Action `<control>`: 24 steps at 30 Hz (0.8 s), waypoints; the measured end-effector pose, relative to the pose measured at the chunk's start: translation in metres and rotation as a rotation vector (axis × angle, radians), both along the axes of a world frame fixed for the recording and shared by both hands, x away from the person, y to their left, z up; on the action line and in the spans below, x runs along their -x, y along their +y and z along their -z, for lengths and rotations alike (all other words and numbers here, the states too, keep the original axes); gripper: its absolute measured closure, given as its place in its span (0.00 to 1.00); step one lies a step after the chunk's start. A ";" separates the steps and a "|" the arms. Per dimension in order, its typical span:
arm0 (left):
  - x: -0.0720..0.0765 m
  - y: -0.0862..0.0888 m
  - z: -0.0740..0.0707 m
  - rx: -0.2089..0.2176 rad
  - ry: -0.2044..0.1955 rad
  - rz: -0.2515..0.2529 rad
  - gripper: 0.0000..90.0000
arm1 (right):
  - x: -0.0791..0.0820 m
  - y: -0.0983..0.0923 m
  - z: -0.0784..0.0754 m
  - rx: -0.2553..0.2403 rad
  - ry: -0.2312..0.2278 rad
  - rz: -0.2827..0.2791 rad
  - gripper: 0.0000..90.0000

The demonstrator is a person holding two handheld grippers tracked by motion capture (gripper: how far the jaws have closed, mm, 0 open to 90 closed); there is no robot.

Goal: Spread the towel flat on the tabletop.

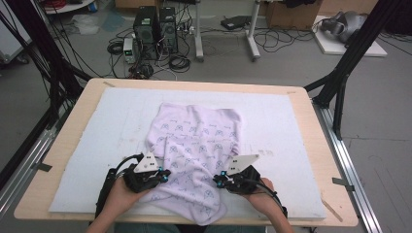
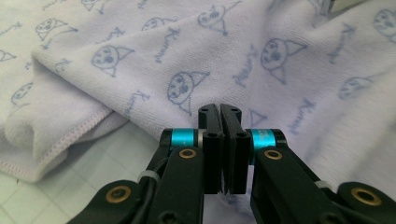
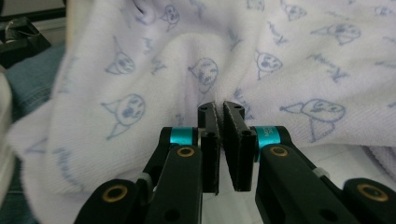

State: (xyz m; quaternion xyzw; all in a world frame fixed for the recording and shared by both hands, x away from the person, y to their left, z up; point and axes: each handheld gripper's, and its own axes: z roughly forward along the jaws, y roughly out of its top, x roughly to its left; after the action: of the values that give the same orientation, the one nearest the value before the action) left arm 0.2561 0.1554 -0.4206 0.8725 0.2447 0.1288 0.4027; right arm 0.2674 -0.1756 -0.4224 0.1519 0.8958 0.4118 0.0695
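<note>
Near table front edge | both hands low, grippers aimed inward at towel (image 1: 197,145) | left gripper (image 2: 219,109) jaws together, pinching towel fabric | right gripper (image 3: 220,106) jaws together, tips nipping a towel fold | towel crumpled mid-mat (image 1: 97,145), corner hanging off front

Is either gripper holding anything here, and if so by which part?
Both fingers pairs are shut at the towel. The left gripper and right gripper each meet its near end, left and right sides; whether cloth is actually pinched cannot be told.
</note>
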 end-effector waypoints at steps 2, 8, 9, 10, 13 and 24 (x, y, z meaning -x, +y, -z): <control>0.009 0.004 -0.004 0.007 -0.010 0.002 0.97 | 0.006 -0.002 -0.004 -0.009 -0.009 -0.011 0.95; 0.035 0.012 -0.017 0.025 -0.028 0.033 0.97 | 0.028 -0.003 -0.014 -0.014 -0.017 -0.055 0.95; 0.040 0.013 -0.020 0.027 -0.029 0.038 0.97 | 0.032 -0.003 -0.016 -0.023 -0.019 -0.066 0.95; 0.045 0.014 -0.022 0.033 -0.028 0.048 0.97 | 0.036 -0.003 -0.019 -0.026 -0.021 -0.079 0.95; 0.057 0.016 -0.030 0.054 -0.034 0.078 0.96 | 0.048 -0.007 -0.031 -0.067 -0.020 -0.121 0.94; 0.008 0.024 -0.017 0.063 -0.040 -0.065 0.81 | 0.020 -0.021 -0.029 -0.032 -0.068 0.042 0.75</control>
State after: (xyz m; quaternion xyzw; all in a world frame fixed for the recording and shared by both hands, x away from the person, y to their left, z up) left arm 0.2484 0.1799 -0.4037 0.8482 0.2689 0.1513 0.4305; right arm 0.2478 -0.1962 -0.3933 0.1575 0.8829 0.4295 0.1061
